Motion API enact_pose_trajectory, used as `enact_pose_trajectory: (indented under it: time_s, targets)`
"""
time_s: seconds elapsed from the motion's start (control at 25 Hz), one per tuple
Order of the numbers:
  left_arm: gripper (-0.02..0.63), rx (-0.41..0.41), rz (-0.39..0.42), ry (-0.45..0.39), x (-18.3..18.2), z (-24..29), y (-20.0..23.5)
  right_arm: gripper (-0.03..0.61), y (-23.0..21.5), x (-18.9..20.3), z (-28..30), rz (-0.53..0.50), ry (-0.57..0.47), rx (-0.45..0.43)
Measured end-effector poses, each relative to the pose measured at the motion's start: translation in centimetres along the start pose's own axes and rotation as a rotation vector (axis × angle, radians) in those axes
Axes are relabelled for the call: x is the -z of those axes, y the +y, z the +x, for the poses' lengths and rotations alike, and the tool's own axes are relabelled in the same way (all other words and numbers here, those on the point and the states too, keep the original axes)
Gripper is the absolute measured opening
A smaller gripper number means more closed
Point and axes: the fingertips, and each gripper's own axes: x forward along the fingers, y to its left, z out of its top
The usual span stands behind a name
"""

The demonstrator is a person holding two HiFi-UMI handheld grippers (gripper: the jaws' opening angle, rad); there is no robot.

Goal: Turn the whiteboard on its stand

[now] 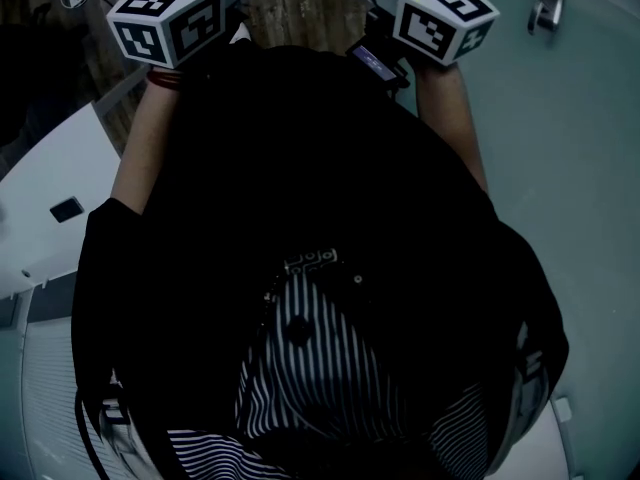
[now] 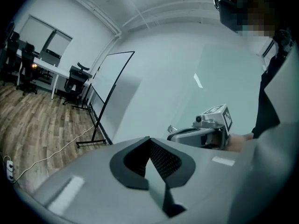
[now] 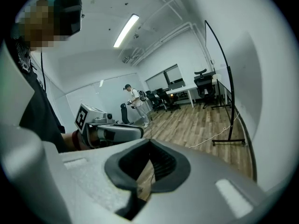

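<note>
Against the pale wall (image 2: 177, 69) of an office room, the whiteboard (image 2: 112, 85) stands on its black stand (image 2: 93, 143) on the wood floor (image 2: 37, 125), well apart from both claws and touched by neither. The left gripper view shows it whole. The right gripper view has it at the right edge, much nearer, its far side cut off by the rim and only one foot (image 3: 229, 143) of its frame clear. The head view does not show it for certain: a white surface at the left might be part of it, but I cannot tell.

That head view is mostly filled by the person's black shirt (image 1: 300, 168), with the two marker cubes at the top and a door handle (image 1: 545, 6) on a pale panel at the right.

Only the left gripper view shows the desk (image 2: 44, 69) and chairs (image 2: 74, 80) close by the board, and a white cable (image 2: 51, 155) trailing over the floor. Only the right gripper view shows a ceiling light (image 3: 125, 30) and a second person (image 3: 134, 99) far off, too small to make out.

The left gripper (image 2: 150, 146) has its tips together and holds nothing. The right gripper (image 3: 149, 148) is the same, with just a sliver of floor seen low between its jaws.
</note>
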Motion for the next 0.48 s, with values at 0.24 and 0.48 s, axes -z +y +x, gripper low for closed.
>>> enact_pose_trajectory:
  time_s: [0.24,0.48]
  targets:
    - [0.003,0.017,0.01,0.025,0.1,-0.7,4.1,0.0,-1.1,-0.2,4.1,0.033,0.024,0.016]
    - [0.003,-0.003,0.0,0.052,1.9,-2.5,6.8,0.0,-1.7,0.4,7.1,0.036,0.053,0.009]
